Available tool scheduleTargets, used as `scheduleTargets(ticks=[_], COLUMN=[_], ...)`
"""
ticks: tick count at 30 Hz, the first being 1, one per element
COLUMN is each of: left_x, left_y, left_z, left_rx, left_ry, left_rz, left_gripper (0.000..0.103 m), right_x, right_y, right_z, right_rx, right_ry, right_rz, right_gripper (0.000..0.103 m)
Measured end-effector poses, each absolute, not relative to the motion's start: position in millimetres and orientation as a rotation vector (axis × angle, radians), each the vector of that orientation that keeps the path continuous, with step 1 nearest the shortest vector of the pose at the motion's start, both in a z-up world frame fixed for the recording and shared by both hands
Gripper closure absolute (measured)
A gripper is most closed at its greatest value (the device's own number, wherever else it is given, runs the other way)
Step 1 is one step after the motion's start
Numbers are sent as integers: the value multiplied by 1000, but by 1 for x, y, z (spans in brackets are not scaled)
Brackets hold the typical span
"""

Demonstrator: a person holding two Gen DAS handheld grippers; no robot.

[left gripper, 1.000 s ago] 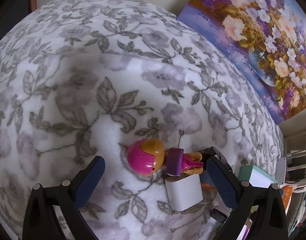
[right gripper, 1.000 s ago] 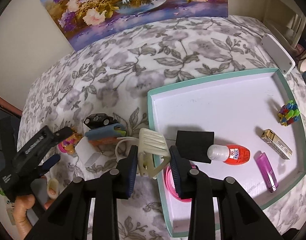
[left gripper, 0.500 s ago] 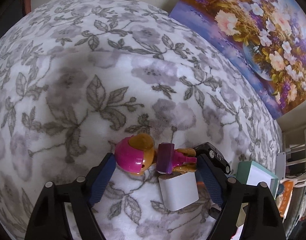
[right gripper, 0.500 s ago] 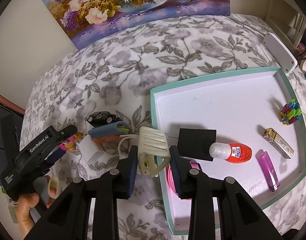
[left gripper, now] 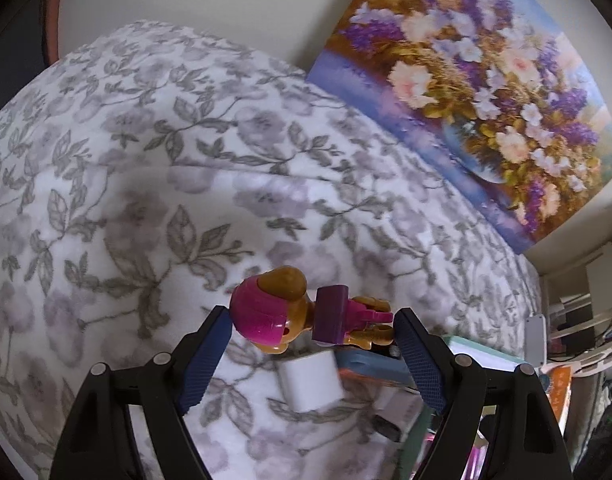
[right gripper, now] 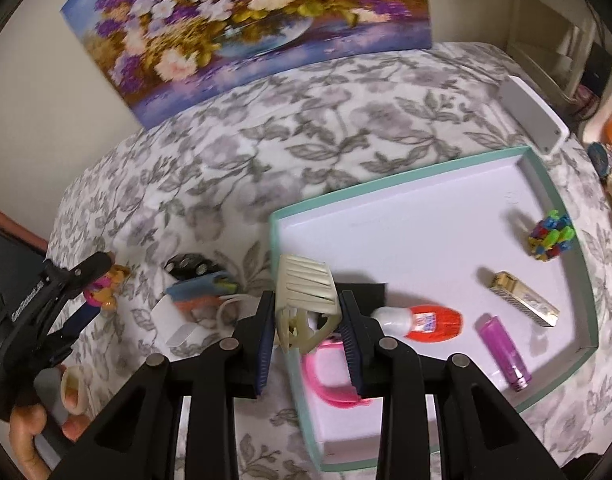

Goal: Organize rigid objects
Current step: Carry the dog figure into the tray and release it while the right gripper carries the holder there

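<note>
A toy figure (left gripper: pixel 306 316) with a pink helmet and tan body hangs crosswise between the blue pads of my left gripper (left gripper: pixel 310 314), which is shut on it, a little above the floral bedspread. In the right wrist view the same figure (right gripper: pixel 105 288) shows in the left gripper (right gripper: pixel 94 289), held by a person's hand. My right gripper (right gripper: pixel 306 296) is shut on a cream hair claw clip (right gripper: pixel 306 292) over the left rim of the teal tray (right gripper: pixel 386 188).
On the bedspread lie a white charger block (left gripper: pixel 310 384), a blue and orange case (right gripper: pixel 201 288) and a black toy car (right gripper: pixel 189 266). The tray holds a black square, an orange-red bottle (right gripper: pixel 434 320), a purple lighter (right gripper: pixel 504 352), a gold bar (right gripper: pixel 522 298), a colourful toy (right gripper: pixel 550 234) and a pink ring. A flower painting (right gripper: pixel 245 20) leans on the wall.
My left gripper moved in around the toy figure, shut on it and raised it off the bedspread. The right gripper kept the clip and shifted slightly toward the tray.
</note>
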State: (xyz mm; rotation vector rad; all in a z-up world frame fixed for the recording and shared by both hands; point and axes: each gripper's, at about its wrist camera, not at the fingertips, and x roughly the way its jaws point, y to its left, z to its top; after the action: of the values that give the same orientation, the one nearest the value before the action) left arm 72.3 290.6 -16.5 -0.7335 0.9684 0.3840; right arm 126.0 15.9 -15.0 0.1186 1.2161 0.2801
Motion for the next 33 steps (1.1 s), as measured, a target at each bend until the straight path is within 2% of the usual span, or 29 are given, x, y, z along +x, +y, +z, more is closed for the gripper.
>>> scheduleTargets(ticks=[19, 33], left_x=[125, 150], left_y=[148, 81], left_z=[1, -15], left_rx=[-501, -400], left_ry=[1020, 1062], left_rz=[174, 87], left_gripper=[18, 18], right_x=[150, 152], right_y=[-111, -131], right_z=[-8, -10], right_rx=[247, 247], right_ry=[1167, 1154], right_rz=[64, 39], right_gripper=[71, 70])
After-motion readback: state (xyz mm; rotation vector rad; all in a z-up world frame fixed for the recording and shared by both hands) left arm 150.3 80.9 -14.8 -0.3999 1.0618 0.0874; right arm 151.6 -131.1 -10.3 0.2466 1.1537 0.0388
